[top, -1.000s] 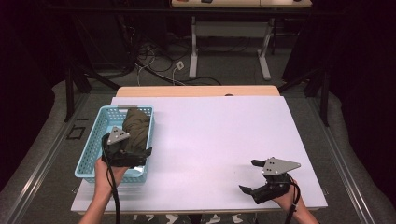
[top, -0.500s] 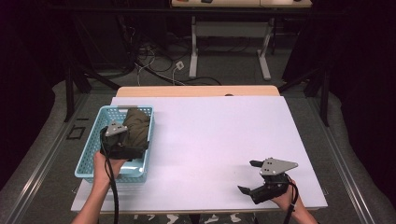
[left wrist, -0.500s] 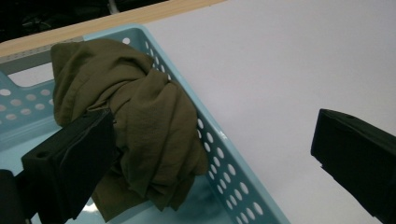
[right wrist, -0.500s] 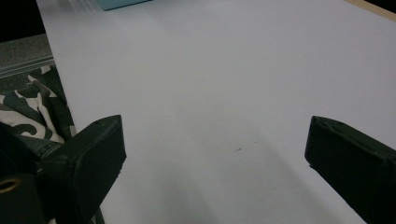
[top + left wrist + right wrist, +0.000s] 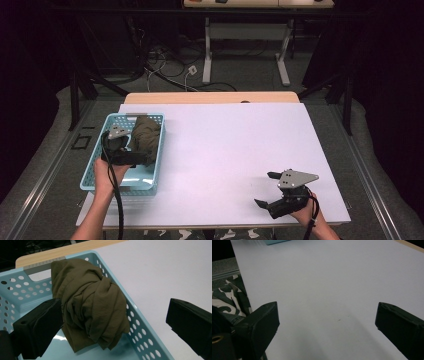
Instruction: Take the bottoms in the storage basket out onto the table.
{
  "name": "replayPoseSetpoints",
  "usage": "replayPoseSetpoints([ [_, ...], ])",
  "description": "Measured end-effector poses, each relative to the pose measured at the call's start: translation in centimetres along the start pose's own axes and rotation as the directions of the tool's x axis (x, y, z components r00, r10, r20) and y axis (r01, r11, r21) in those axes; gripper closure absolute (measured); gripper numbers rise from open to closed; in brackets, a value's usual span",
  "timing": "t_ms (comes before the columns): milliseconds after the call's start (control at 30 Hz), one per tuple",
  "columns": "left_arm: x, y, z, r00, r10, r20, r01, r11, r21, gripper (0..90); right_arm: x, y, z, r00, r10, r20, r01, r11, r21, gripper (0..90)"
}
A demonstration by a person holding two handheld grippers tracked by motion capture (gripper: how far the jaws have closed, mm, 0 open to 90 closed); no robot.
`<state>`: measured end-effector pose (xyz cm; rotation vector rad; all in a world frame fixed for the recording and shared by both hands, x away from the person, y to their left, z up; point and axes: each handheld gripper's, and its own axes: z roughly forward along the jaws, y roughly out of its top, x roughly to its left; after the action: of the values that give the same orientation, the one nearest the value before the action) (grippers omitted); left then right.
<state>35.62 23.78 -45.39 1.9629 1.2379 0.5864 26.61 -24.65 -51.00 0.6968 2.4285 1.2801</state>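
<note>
A light blue perforated basket (image 5: 142, 176) stands on the left side of the white table (image 5: 230, 140). A crumpled olive-green cloth (image 5: 147, 134) lies in its far half, against the right wall. My left gripper (image 5: 133, 151) hovers in the basket just short of the cloth, open. In the left gripper view, the cloth (image 5: 90, 307) bulges between the wide-apart jaws of the left gripper (image 5: 112, 315), with the basket wall (image 5: 142, 335) running beneath the right jaw. My right gripper (image 5: 264, 189) rests open near the table's front right, and in its own view the right gripper (image 5: 327, 317) has bare table between its jaws.
A wooden strip (image 5: 210, 97) edges the table's far side. Beyond it are cables (image 5: 165, 60) and white desk legs (image 5: 207, 50) on the floor. Camouflage-patterned fabric (image 5: 227, 300) shows below the table's near edge. A corner of the basket (image 5: 274, 242) lies far ahead of the right gripper.
My left gripper has moved away from the person along the basket, up to the olive cloth. The right gripper has stayed where it was.
</note>
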Motion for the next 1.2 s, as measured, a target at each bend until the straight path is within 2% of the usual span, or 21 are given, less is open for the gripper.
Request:
replayPoseSetpoints([
  [167,0.4,0.6,0.5,0.9999,-0.017,-0.002,0.017,0.9998,0.008,0.3,0.1,0.0,-0.1,1.0000,0.002,-0.004,-0.002,1.000,0.005,5.2],
  [300,0.5,1.1,1.3,0.9998,-0.020,-0.002,0.020,0.9986,0.049,0.3,0.0,-0.2,-0.1,0.9999,0.007,-0.008,-0.007,1.000,0.009,5.1],
  [367,0.7,1.4,1.5,0.9994,-0.034,0.006,0.033,0.9979,0.055,0.3,0.0,-0.2,-0.1,1.0000,0.003,-0.008,-0.003,1.000,0.008,5.1],
  [467,0.8,1.9,1.8,0.9991,-0.041,-0.009,0.042,0.9972,0.061,0.2,-0.1,-0.2,-0.1,0.9998,0.011,-0.014,-0.011,1.000,0.013,5.1],
  [533,0.8,2.3,2.2,0.9985,-0.053,-0.016,0.054,0.9950,0.084,0.2,-0.1,-0.2,0.0,0.9998,0.017,-0.014,-0.017,1.000,0.014,5.1],
  [600,0.9,2.4,2.3,0.9985,-0.049,-0.024,0.051,0.9945,0.092,0.2,-0.1,-0.2,0.0,0.9998,0.017,-0.014,-0.017,1.000,0.015,5.1],
  [767,1.4,3.2,2.8,0.9970,-0.070,-0.034,0.073,0.9923,0.100,0.2,0.0,-0.2,0.1,0.9996,0.020,-0.019,-0.020,1.000,0.018,5.1],
  [867,1.7,3.6,3.4,0.9957,-0.081,-0.044,0.086,0.9894,0.117,0.2,-0.1,-0.2,0.2,0.9995,0.025,-0.018,-0.025,0.999,0.020,5.1],
  [1100,2.4,4.3,4.6,0.9903,-0.131,-0.046,0.137,0.9778,0.159,0.2,-0.1,-0.2,0.1,0.9996,0.025,-0.017,-0.024,1.000,0.019,5.2],
  [1200,2.5,4.4,5.0,0.9903,-0.131,-0.047,0.137,0.9760,0.169,0.0,-0.1,-0.2,0.1,0.9996,0.025,-0.013,-0.025,1.000,0.018,5.2],
])
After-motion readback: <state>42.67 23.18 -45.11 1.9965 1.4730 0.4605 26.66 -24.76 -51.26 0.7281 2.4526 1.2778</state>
